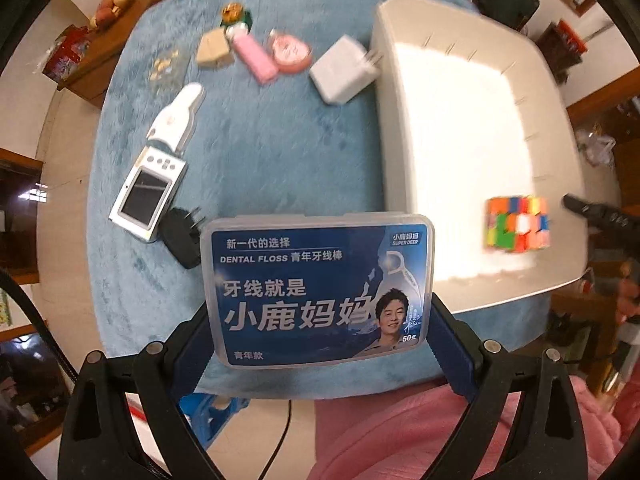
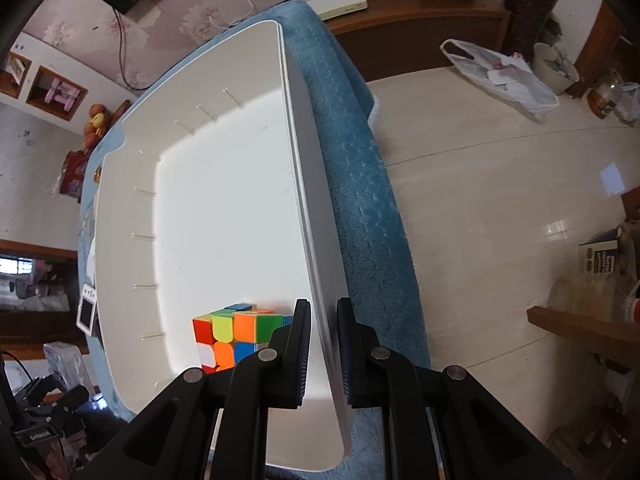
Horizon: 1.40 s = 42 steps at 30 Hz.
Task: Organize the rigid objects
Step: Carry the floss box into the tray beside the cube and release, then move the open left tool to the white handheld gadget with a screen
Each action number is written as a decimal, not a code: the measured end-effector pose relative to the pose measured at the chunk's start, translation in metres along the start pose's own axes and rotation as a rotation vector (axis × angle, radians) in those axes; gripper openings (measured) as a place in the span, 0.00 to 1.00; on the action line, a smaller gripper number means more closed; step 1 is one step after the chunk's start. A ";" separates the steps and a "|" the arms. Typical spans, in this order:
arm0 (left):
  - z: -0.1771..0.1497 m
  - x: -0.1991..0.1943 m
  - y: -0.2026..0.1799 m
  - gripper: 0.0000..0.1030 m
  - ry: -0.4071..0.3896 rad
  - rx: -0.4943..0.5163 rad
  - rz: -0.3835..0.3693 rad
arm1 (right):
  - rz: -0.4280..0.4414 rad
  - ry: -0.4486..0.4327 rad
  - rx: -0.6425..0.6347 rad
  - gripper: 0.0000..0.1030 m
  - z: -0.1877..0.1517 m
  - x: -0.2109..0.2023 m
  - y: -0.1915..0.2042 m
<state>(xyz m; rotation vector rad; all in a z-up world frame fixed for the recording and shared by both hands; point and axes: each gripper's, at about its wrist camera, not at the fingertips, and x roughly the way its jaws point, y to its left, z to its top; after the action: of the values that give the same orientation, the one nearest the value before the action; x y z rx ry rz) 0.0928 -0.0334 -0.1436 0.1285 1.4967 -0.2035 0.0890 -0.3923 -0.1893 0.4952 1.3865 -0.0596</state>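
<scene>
My left gripper [image 1: 320, 320] is shut on a blue dental floss box [image 1: 318, 288] and holds it above the blue mat, left of the white bin [image 1: 460, 128]. A multicoloured puzzle cube [image 1: 518, 222] lies in the bin's near corner; it also shows in the right wrist view [image 2: 228, 336]. My right gripper [image 2: 324, 344] is shut on the right wall of the white bin [image 2: 316, 280], one finger inside and one outside.
On the blue mat [image 1: 260, 140] lie a silver camera [image 1: 150, 192], a black plug [image 1: 182, 236], a white bottle [image 1: 180, 116], a white charger [image 1: 344, 70], a pink tube [image 1: 254, 56], a pink round tin [image 1: 290, 52] and a beige block [image 1: 214, 50]. Tiled floor [image 2: 500, 200] lies right of the mat.
</scene>
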 end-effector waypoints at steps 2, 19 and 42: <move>0.002 -0.005 -0.011 0.93 -0.033 0.001 -0.019 | 0.016 0.014 -0.010 0.13 0.002 0.001 -0.002; 0.012 -0.011 -0.095 0.91 -0.154 0.034 -0.146 | 0.019 0.078 -0.170 0.14 -0.002 0.002 0.007; 0.017 -0.034 -0.066 0.91 -0.309 -0.057 -0.203 | -0.039 0.105 -0.163 0.13 -0.009 0.012 0.009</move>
<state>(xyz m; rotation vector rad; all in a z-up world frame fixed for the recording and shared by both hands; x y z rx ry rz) 0.0934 -0.1000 -0.1061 -0.0982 1.2049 -0.3277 0.0856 -0.3781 -0.1993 0.3397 1.4904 0.0482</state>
